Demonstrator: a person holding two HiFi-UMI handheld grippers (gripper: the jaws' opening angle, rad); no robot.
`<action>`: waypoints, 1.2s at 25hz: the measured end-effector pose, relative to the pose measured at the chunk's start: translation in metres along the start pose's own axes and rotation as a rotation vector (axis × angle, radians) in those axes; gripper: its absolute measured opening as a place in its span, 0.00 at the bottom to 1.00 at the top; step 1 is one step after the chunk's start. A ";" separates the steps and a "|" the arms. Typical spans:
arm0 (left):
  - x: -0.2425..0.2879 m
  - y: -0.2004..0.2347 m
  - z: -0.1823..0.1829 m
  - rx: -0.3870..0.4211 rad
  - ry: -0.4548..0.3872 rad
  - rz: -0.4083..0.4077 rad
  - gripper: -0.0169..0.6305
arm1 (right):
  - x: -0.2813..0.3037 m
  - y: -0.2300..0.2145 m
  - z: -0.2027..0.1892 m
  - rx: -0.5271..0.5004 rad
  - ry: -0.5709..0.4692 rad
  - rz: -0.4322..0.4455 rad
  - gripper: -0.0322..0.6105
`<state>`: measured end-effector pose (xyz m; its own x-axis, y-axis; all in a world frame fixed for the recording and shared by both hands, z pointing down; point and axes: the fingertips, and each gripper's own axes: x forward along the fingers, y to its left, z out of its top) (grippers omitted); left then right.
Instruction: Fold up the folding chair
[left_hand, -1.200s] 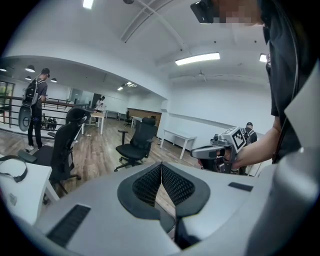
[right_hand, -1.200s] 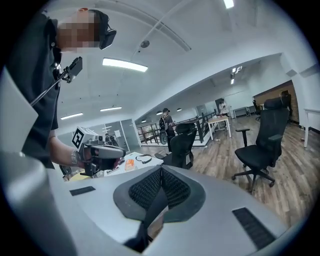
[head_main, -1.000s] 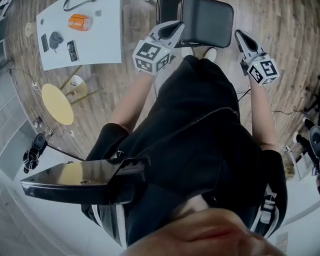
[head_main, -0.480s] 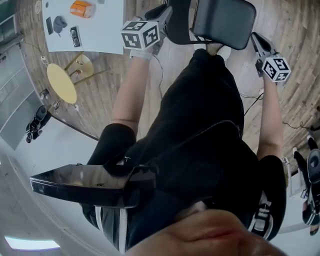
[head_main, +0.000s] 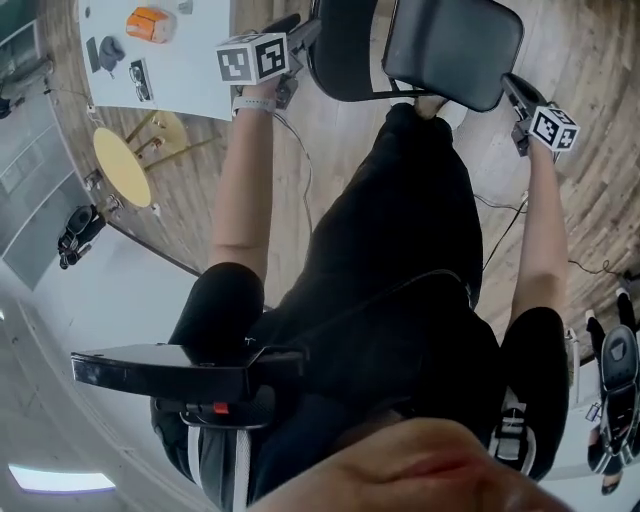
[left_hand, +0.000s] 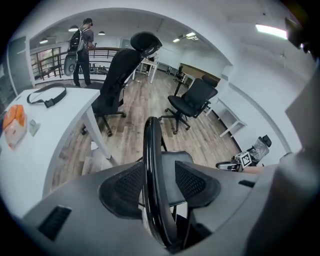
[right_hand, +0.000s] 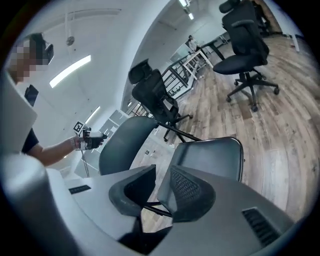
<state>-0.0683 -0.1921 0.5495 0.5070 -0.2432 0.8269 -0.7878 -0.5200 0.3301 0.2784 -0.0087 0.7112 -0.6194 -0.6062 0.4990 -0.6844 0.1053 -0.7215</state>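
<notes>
Chair rim (left_hand: 149, 140) inside L gripper's (left_hand: 156, 172) opening jaws, hidden overhead; R gripper (right_hand: 162, 172) opening, empty.

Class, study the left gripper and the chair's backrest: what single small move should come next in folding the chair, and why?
Probably close the left gripper on the backrest edge. Its jaws have just been opening and now stand apart with that black edge between them, ungripped, while the seat lies unfolded.

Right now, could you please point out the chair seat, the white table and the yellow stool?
chair seat (head_main: 455, 50), head view, cushion middle
white table (head_main: 190, 60), head view, bare top
yellow stool (head_main: 122, 165), head view, round top
</notes>
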 end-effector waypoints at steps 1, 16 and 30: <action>0.003 0.003 -0.004 -0.015 0.006 -0.011 0.31 | 0.002 -0.014 -0.008 0.030 -0.001 -0.002 0.18; 0.051 0.010 -0.034 -0.040 0.103 -0.061 0.34 | 0.034 -0.198 -0.115 0.293 0.101 -0.005 0.49; 0.078 0.007 -0.041 -0.079 0.175 -0.135 0.34 | 0.088 -0.228 -0.131 0.415 0.154 0.127 0.53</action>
<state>-0.0485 -0.1815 0.6349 0.5465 -0.0267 0.8370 -0.7455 -0.4708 0.4718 0.3292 0.0172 0.9824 -0.7598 -0.4813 0.4372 -0.4069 -0.1725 -0.8970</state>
